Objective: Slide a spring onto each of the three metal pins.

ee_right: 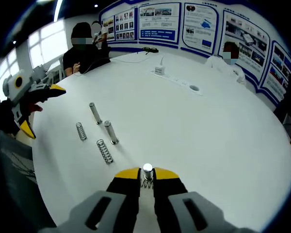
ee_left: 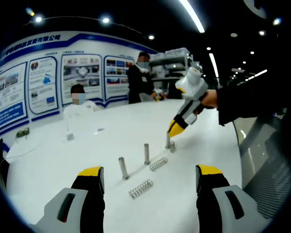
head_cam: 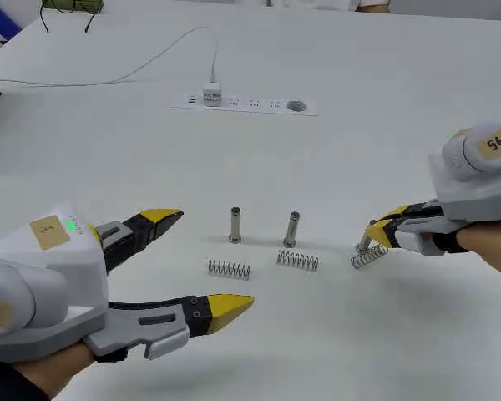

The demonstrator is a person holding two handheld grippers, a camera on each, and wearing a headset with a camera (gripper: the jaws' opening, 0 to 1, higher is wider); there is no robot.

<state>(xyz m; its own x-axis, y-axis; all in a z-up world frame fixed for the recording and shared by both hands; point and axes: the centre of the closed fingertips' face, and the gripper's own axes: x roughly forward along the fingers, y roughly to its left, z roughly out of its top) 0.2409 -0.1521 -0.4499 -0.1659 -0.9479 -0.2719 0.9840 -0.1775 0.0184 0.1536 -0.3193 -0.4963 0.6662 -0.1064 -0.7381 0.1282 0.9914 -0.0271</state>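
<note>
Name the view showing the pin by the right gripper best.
Right gripper view: the pin stands close at the jaws' tips. In the head view the right gripper partly hides it; in the left gripper view it is small.

Shiny metal pins (head_cam: 235,224), matt tabletop (head_cam: 334,167)

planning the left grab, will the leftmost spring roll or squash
Probably rolls if nudged: the spring lies on its side on the smooth table. Its thin open coils suggest it is light and may squash under a hard pinch.
</note>
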